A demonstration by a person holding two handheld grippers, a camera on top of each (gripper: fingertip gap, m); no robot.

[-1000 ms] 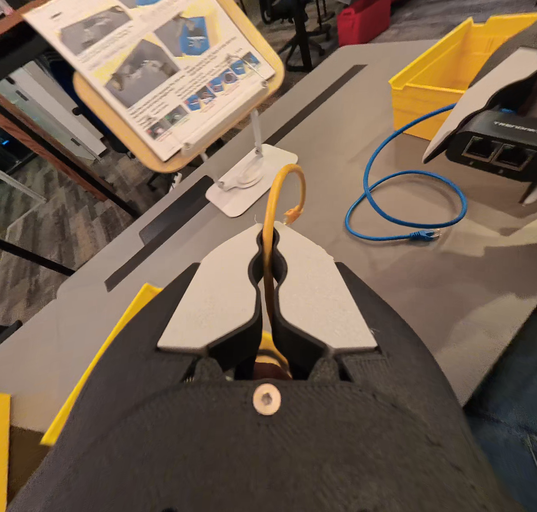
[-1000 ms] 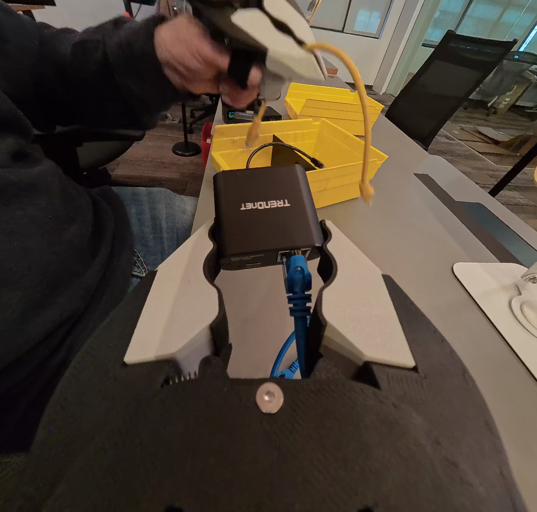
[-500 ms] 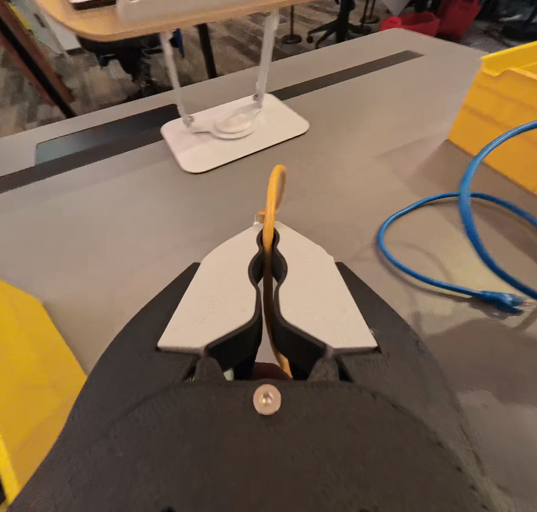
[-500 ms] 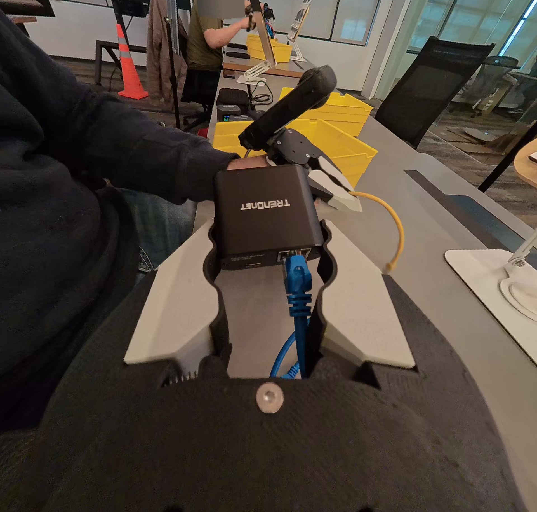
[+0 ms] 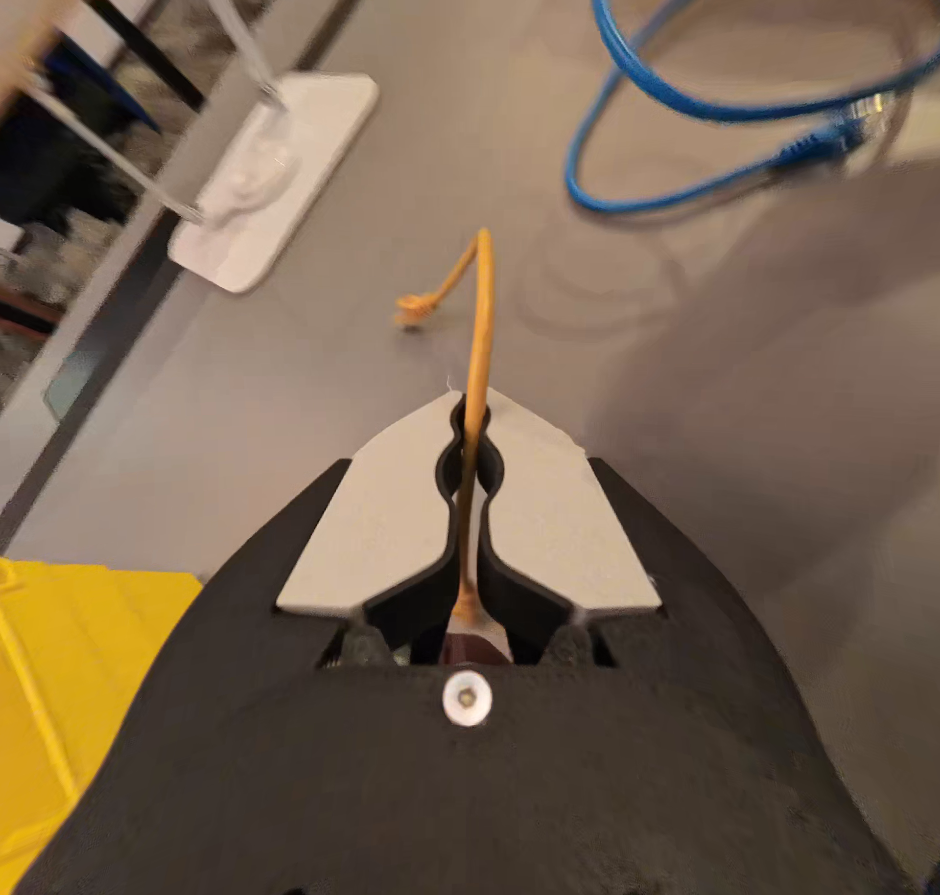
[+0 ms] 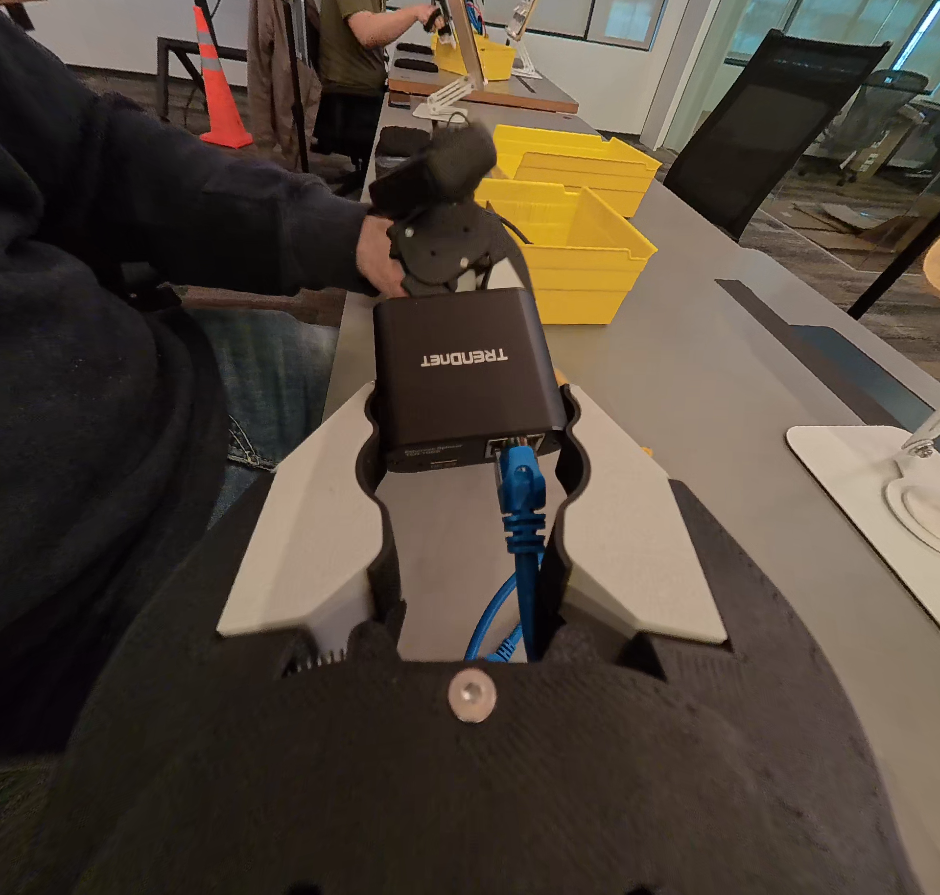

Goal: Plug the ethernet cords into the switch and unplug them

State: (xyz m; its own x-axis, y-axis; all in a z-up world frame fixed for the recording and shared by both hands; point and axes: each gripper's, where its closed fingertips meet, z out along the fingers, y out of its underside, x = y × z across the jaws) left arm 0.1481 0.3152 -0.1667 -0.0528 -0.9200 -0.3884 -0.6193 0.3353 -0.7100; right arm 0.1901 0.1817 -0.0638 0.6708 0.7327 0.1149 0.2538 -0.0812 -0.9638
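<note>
The switch (image 6: 465,367), a small black box, sat on the gray table (image 6: 712,362), and the right claw (image 6: 470,413) had its two fingers pressed against the sides of the box, one on each side. A blue cord (image 6: 521,509) was plugged into a hole on the front of the switch, the side facing the claw. The cord ran back between the fingers (image 6: 630,530) toward the claw's black body.

Past the far end of the switch was the left claw (image 6: 478,273), held in a person's hand (image 6: 376,260) with a dark sleeve. From this side its fingers were mostly hidden behind the switch. In the left wrist view, the left claw (image 5: 470,403) was closed tight on a thin yellow cord (image 5: 480,331). The cord stuck out past the fingertips, went up, bent over to the left and came down. Its yellow plug (image 5: 412,309) hung low over the table or touched it; the blur made that hard to tell.

Farther out in that view, the blue cord (image 5: 661,103) lay in a loop on the table, and its loose plug (image 5: 839,131) rested at the right. A white stand base (image 5: 285,174) sat off to the left of the yellow cord. Behind the switch in the right wrist view stood yellow bins (image 6: 575,245). Another person (image 6: 356,31) worked at a table far behind the switch, near an orange cone (image 6: 218,92).
</note>
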